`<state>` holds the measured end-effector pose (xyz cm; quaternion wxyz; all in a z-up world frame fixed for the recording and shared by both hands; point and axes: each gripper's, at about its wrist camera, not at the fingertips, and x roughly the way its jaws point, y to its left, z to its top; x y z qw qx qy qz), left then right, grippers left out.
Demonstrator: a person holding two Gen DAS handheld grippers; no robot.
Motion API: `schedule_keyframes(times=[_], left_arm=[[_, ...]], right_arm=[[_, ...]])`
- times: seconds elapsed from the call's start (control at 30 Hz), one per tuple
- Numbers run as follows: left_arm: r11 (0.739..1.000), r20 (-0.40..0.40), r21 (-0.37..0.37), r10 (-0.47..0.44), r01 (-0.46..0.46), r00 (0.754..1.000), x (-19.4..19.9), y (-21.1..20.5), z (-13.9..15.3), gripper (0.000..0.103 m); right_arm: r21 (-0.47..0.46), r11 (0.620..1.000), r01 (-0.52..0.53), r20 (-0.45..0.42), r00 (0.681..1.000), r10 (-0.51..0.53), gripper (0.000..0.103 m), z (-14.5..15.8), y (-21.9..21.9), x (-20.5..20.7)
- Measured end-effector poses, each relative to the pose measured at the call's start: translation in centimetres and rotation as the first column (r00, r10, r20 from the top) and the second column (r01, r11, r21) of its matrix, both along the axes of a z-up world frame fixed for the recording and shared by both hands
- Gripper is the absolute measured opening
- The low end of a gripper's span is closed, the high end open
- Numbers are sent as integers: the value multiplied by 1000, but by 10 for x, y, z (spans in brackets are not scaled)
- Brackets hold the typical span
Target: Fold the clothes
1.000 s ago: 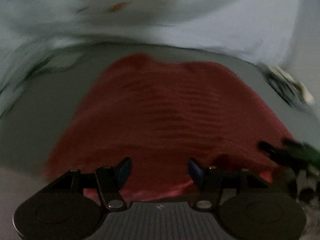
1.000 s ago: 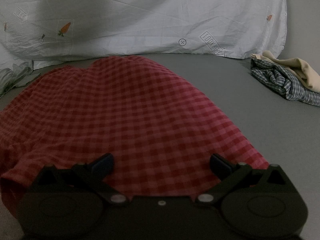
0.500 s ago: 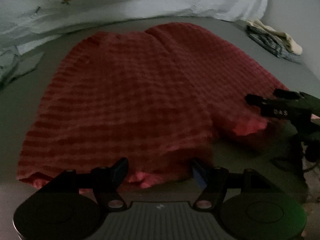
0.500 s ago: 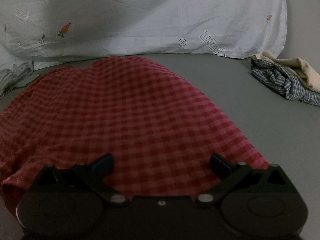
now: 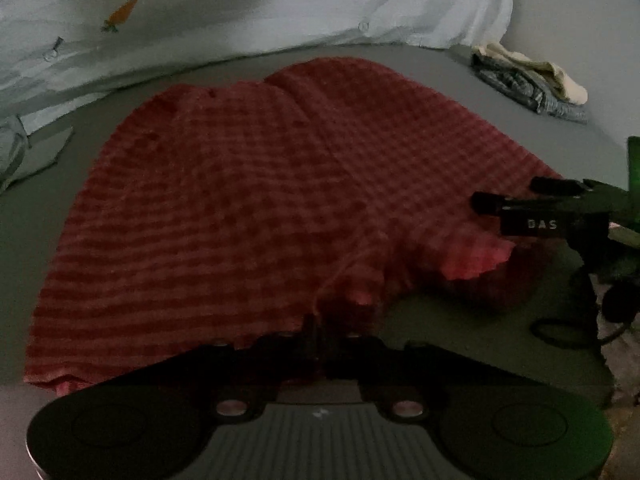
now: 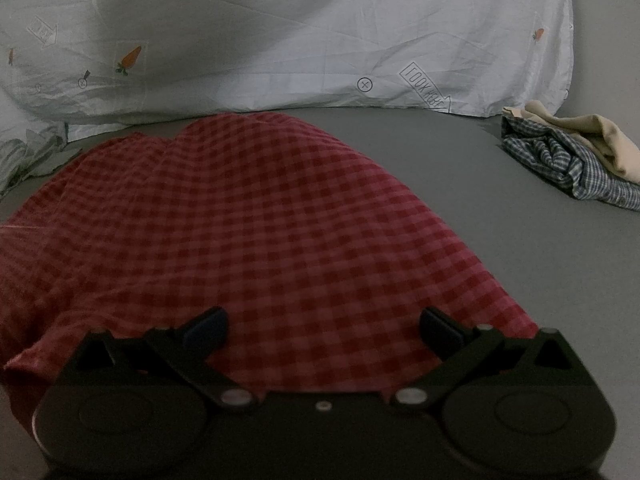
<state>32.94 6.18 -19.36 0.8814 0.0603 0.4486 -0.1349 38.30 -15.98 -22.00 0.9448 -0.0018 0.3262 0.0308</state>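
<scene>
A red and pink checked garment lies spread on a grey surface; it also fills the right wrist view. My left gripper is shut on the garment's near hem, which puckers at the fingertips. My right gripper is open, its fingers wide apart over the garment's near right edge, with cloth between them. The right gripper also shows at the right of the left wrist view, beside a lifted corner of the cloth.
A white printed sheet hangs along the back. A crumpled blue plaid and cream pile lies at the far right, also in the left wrist view. Pale cloth lies at the far left. Grey surface shows beside the garment.
My left gripper has closed on the garment's near hem; it was open half a second ago. The left view has swung and steadied. My right gripper has stayed put and open.
</scene>
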Motion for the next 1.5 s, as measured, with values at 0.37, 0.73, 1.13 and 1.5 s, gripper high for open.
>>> schedule_keyframes(times=[0.37, 0.73, 1.13, 1.5], left_arm=[[997, -56, 73, -31, 35, 998, -23, -2, -3, 8], [974, 20, 43, -222, 221, 975, -10, -49, 23, 54], [890, 54, 169, -437, 423, 898, -7, -121, 1, 3], [839, -27, 190, -515, 510, 857, -27, -113, -7, 2]], right_arm=[[1, 1000, 1, 0, 1000, -1, 103, 1, -1, 0], [57, 998, -16, -92, 996, 21, 102, 17, -11, 4], [66, 953, 296, -111, 951, -288, 102, 20, -78, -36], [47, 960, 276, -113, 956, -270, 102, 22, -80, -50]])
